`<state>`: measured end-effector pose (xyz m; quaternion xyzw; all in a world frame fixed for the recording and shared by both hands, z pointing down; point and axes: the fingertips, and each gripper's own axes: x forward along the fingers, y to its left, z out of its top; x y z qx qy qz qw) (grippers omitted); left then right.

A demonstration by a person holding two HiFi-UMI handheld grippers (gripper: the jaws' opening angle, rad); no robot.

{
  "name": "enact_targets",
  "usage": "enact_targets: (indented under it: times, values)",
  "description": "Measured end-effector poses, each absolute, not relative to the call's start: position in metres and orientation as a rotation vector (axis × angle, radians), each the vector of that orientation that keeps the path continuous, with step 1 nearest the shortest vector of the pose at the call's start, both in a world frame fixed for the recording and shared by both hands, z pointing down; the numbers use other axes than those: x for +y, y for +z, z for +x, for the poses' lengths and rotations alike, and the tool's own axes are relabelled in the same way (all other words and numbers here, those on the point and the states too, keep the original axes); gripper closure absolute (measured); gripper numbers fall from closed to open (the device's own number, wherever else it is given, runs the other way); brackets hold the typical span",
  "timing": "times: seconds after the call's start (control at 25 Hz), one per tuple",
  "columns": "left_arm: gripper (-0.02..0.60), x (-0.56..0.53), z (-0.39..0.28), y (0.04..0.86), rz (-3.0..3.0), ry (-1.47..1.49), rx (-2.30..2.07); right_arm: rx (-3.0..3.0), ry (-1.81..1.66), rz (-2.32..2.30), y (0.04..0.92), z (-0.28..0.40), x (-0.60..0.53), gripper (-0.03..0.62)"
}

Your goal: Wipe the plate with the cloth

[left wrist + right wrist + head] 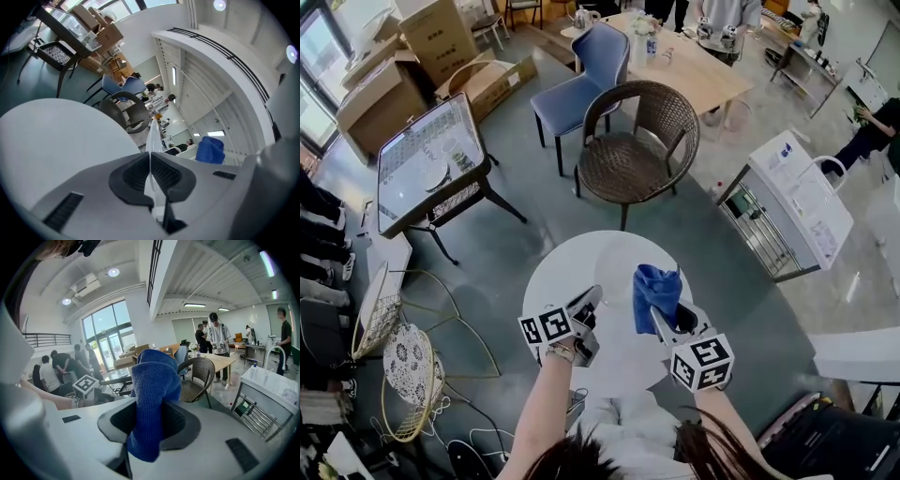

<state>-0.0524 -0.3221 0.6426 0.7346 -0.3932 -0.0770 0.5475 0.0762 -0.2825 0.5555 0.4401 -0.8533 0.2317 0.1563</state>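
In the left gripper view a thin white plate [153, 136] stands edge-on, its rim pinched between the dark pads of my left gripper [150, 174], which is shut on it. From the head view that gripper [591, 302] hangs over the near left part of the round white table [567, 262]; I cannot make the plate out there. My right gripper [662, 314] is shut on a blue cloth [656, 286] that sticks up out of its jaws. The right gripper view has the cloth [154, 380] bunched between the pads of the right gripper [150, 423]. The cloth [210, 150] also appears right of the plate.
Beyond the round table stands a brown wicker chair [637, 141], with a blue chair [581, 84] and a wooden table [684, 61] behind it. A glass-topped side table [427, 164] and cardboard boxes [389, 75] are at left, a white rack unit [797, 202] at right.
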Motion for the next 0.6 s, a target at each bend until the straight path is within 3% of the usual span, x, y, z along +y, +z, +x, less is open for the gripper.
enact_targets:
  times: [0.6]
  values:
    - [0.566, -0.293, -0.049, 0.493, 2.026, -0.317, -0.915, -2.620, 0.363, 1.278, 0.438, 0.082, -0.261, 0.461]
